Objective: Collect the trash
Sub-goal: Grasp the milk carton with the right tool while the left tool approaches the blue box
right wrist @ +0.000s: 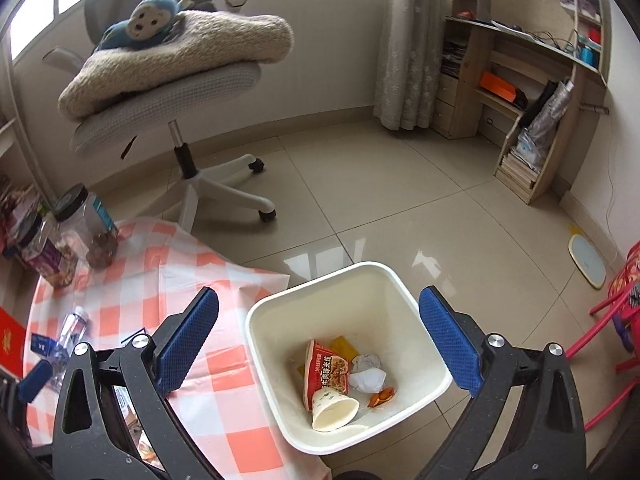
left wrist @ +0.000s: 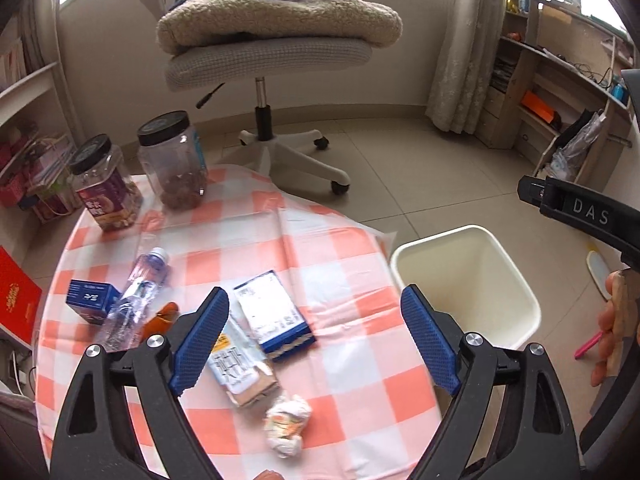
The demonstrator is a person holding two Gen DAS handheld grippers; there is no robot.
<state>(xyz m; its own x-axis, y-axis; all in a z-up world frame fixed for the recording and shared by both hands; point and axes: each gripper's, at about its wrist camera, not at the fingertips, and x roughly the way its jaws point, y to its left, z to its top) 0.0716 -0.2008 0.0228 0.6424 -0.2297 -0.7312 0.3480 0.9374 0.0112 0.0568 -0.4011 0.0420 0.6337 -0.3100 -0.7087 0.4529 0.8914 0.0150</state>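
Note:
My left gripper (left wrist: 316,308) hangs open over the checked tablecloth (left wrist: 340,248), its jaws wide apart and nothing between them. Just below it lie a blue-and-white packet (left wrist: 272,316), a flattened wrapper with a yellow label (left wrist: 240,368) and a crumpled paper ball (left wrist: 288,430). To the left are a plastic bottle (left wrist: 134,300), a small blue box (left wrist: 90,300) and an orange item (left wrist: 162,318). My right gripper (right wrist: 320,304) is open and empty above the white bin (right wrist: 320,284). The bin holds a red noodle wrapper (right wrist: 326,368), a paper cup (right wrist: 334,408) and crumpled paper (right wrist: 366,376).
Two black-lidded jars (left wrist: 106,184) (left wrist: 174,160) stand at the table's far edge. An office chair (left wrist: 268,60) with a blanket is on the tiled floor beyond. The bin (left wrist: 464,280) stands against the table's right edge. A hand (left wrist: 612,336) shows at the right border.

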